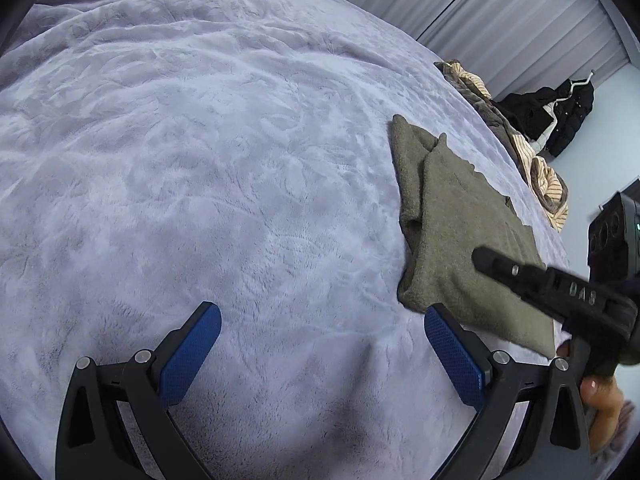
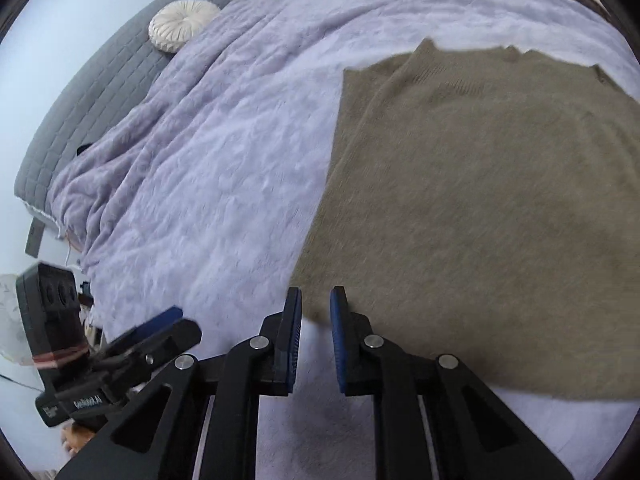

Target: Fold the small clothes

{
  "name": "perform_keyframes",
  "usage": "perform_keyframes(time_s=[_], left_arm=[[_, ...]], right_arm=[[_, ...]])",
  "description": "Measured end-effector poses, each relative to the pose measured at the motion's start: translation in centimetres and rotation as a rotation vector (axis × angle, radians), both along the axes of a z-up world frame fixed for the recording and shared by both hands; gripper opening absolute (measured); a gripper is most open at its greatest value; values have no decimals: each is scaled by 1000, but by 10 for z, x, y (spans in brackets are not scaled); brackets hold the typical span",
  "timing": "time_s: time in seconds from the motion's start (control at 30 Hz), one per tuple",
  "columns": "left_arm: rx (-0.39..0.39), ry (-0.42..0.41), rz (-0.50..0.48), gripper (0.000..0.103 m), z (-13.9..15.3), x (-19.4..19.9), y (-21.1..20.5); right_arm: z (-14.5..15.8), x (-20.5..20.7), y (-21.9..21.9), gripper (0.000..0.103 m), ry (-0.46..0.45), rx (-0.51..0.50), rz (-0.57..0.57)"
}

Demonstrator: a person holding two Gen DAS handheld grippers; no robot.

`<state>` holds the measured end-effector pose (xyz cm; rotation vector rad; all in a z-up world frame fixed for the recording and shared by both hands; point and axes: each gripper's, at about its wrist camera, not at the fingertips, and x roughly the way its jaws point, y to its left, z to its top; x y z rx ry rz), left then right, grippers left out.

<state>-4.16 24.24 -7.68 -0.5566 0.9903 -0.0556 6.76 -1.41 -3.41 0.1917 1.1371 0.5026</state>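
Observation:
An olive knit sweater (image 1: 460, 220) (image 2: 480, 200) lies folded flat on the lavender plush blanket (image 1: 200, 160) (image 2: 220, 180). My right gripper (image 2: 316, 298) has its blue pads drawn close together on the sweater's near left corner, which sits between the fingertips. In the left wrist view the right gripper (image 1: 486, 260) reaches in from the right, low over the sweater. My left gripper (image 1: 322, 310) stands wide open above bare blanket, its right finger (image 1: 440, 320) just beside the sweater's near corner. The left gripper (image 2: 160, 322) also shows at the lower left of the right wrist view.
A heap of striped and brown clothes (image 1: 536, 168) lies at the bed's far right edge. A black jacket (image 1: 560, 112) hangs by the wall, near grey curtains (image 1: 500, 8). A round white cushion (image 2: 182, 26) rests on a grey quilted cover (image 2: 100, 92) beyond the blanket.

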Motion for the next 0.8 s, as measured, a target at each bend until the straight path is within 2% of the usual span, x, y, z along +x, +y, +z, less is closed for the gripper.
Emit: perform_keyframes(time_s=[0.1, 0.2, 0.27, 0.37, 0.43, 0.6, 0.8], left_arm=[[21, -18, -1, 102, 4, 3, -2], [36, -40, 5, 102, 7, 6, -1], [44, -42, 12, 102, 8, 10, 1], [45, -31, 16, 102, 5, 18, 3], [45, -23, 18, 102, 4, 23, 4], [44, -16, 6, 102, 2, 32, -2], [60, -8, -16, 102, 5, 34, -16]], right_arm=[[8, 46, -17, 16, 0, 7, -114], [0, 92, -24, 16, 19, 12, -194], [-11, 121, -19, 16, 35, 1, -223], [-29, 145, 3, 16, 50, -41, -213], [-33, 145, 16, 16, 33, -81, -180], [-22, 117, 40, 17, 3, -100, -3], [-9, 60, 3, 17, 86, 75, -14]])
